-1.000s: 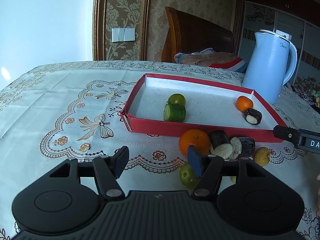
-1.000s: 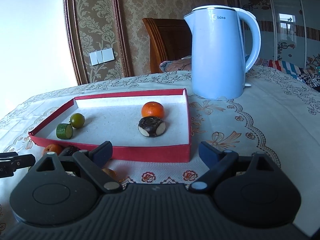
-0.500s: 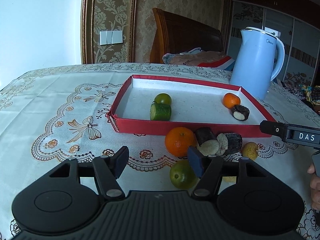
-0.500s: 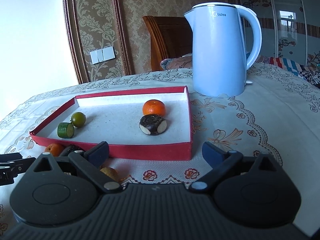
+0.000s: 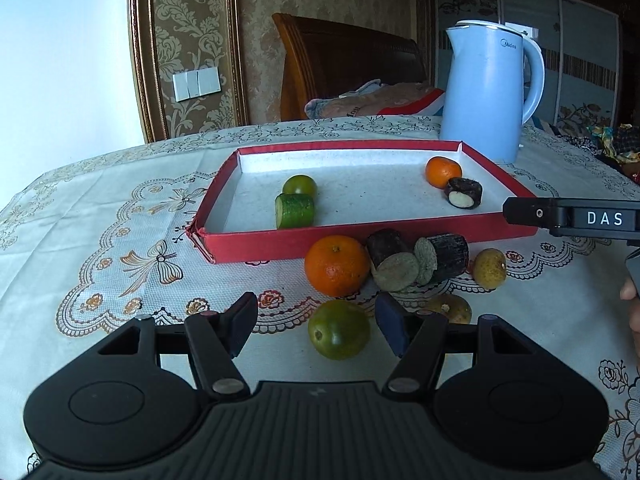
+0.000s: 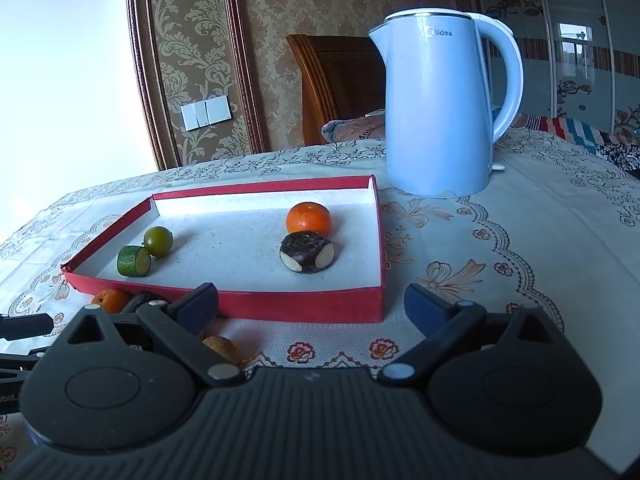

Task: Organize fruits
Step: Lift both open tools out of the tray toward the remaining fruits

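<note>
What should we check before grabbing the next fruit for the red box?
1. Left hand-held gripper open and empty: ok.
2. Green fruit lies between its fingers, untouched: ok.
3. Right hand-held gripper open and empty: ok; its jaws have just been opening.
4. Red box has bare floor between the cucumber piece and the small orange: ok.
5. Big orange sits close behind the green fruit and might get bumped: not ok.
6. Fruit soft or firm: cannot tell.
</note>
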### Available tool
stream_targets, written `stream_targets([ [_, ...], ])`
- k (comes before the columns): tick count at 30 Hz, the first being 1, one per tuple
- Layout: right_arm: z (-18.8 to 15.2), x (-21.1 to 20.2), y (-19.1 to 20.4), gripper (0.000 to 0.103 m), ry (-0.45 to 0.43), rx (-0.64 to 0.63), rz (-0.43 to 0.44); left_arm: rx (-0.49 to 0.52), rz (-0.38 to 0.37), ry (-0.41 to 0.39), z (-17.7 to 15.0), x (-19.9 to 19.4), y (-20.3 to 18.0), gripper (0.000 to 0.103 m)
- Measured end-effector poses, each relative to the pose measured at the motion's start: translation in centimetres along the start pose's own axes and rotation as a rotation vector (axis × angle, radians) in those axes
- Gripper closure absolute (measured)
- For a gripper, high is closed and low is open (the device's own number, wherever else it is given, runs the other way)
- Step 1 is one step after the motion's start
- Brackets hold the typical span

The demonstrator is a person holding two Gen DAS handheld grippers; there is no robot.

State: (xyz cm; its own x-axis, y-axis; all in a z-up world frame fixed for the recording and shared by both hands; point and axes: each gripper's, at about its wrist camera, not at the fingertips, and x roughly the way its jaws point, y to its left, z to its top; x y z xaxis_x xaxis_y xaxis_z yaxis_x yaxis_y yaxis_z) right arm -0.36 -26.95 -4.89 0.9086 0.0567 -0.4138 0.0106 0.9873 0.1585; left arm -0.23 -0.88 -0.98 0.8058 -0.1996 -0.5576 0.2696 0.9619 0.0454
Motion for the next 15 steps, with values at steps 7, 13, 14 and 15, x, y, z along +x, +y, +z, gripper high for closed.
stream_targets([
  [7,0.03,0.01,-0.09,0.004,0.001,0.002,0.004,-0.032,0.01,0.031,-0.14,0.38,0.7,0.034],
  [13,-0.05,-0.03,0.01,0.004,0.004,-0.009,0.006,-0.012,0.006,0.032,-0.15,0.32,0.3,0.034],
  [14,-0.04,0.0,0.04,0.004,0.007,-0.013,0.007,-0.016,0.004,0.034,-0.14,0.34,0.36,0.034],
  [15,-0.04,-0.01,0.13,0.004,0.012,-0.021,0.007,-0.02,0.004,0.037,-0.13,0.37,0.43,0.034],
])
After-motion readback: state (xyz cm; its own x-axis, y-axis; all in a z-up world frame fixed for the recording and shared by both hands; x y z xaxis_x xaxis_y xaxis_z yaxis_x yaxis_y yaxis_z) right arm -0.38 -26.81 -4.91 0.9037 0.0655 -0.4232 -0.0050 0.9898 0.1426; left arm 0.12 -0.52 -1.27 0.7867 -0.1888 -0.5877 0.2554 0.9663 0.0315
